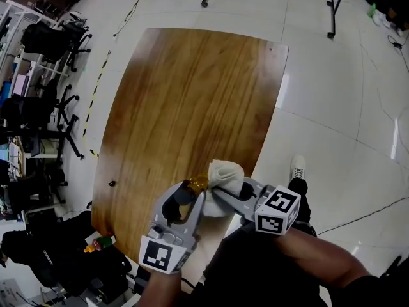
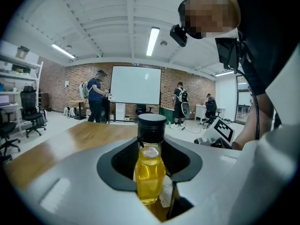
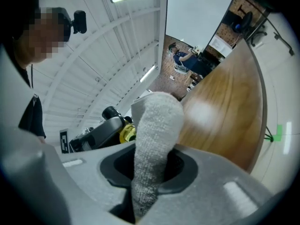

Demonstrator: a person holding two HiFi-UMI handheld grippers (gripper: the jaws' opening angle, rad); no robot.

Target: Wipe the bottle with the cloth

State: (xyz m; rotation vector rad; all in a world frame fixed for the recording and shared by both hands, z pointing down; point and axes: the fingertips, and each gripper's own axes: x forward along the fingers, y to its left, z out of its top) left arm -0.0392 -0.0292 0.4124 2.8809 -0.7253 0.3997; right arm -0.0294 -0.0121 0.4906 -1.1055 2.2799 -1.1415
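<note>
One bottle [image 2: 150, 165] of yellow liquid and one cloth [image 1: 227, 174] are counted, both near the right edge of the single wooden table [image 1: 192, 94]. Two grippers are seen, a left gripper [image 1: 192, 190] and a right gripper [image 1: 220, 194], and two marker cubes [image 1: 278, 210] are carried by them, one apiece. One small dark object [image 1: 112, 183] is found by the table's left edge. One white screen [image 2: 136, 85] is counted, with three people [image 2: 96, 95] in the background beside it.
</note>
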